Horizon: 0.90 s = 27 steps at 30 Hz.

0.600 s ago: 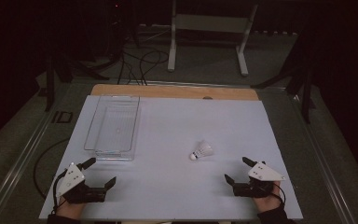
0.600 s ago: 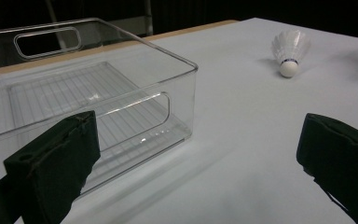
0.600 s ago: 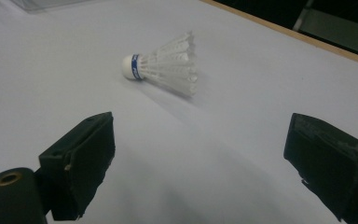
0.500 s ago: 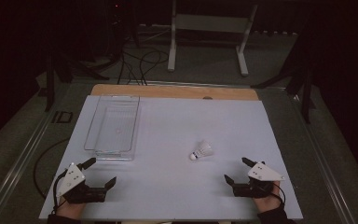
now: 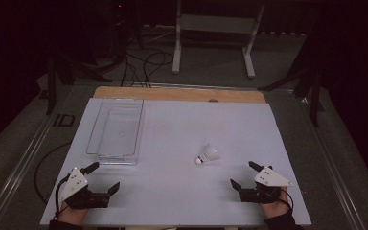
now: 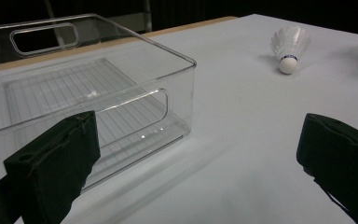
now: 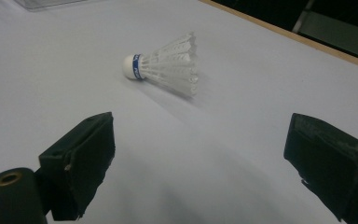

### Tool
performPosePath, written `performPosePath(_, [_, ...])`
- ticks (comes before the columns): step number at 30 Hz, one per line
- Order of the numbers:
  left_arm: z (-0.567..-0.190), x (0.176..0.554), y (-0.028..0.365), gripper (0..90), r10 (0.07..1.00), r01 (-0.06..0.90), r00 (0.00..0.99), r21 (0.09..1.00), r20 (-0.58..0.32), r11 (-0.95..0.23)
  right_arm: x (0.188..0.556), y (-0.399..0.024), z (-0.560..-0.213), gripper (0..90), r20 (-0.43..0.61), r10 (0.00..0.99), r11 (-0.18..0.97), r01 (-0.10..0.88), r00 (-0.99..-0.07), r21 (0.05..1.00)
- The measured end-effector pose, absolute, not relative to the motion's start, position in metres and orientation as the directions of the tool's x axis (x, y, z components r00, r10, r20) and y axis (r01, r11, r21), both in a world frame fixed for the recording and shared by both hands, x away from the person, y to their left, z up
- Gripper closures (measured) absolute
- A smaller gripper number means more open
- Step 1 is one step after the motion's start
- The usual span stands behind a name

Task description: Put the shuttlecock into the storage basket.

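A white shuttlecock (image 5: 207, 155) with a blue band lies on its side on the white table (image 5: 182, 129), right of centre. A clear plastic bin (image 5: 116, 130) stands empty at the left. My left gripper (image 5: 102, 177) rests open near the front left edge, just in front of the bin (image 6: 88, 93), nothing between its jaws; the shuttlecock (image 6: 289, 46) lies far off to its right. My right gripper (image 5: 243, 174) rests open at the front right, jaws wide, with the shuttlecock (image 7: 168, 67) a short way ahead of it, untouched.
A wooden strip (image 5: 177, 94) runs along the table's far edge. Beyond it stand a metal stand's legs (image 5: 215, 43) and cables (image 5: 139, 67) on a dark floor. Black posts flank both sides of the table.
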State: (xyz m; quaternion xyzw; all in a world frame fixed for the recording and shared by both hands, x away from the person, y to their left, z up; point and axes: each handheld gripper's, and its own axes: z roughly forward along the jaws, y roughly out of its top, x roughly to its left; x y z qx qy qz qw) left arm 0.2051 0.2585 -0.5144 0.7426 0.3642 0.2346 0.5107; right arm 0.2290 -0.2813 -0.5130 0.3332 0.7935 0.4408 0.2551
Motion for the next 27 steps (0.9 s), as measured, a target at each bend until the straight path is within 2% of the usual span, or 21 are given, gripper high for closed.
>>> performPosePath(10, [-0.511, 0.205, 0.258, 0.1, 0.781, 0.306, 0.624, 0.928, -0.028, -0.211, 0.228, -0.281, -0.512, 8.7, -0.118, 0.76, 0.384, 0.296, -0.639, 0.875])
performPosePath(27, [-0.472, 0.209, 0.245, 0.0, 0.75, 0.335, 0.661, 0.9, -0.014, -0.279, 0.226, -0.279, -0.51, 8.7, -0.135, 0.764, 0.384, 0.276, -0.631, 0.881])
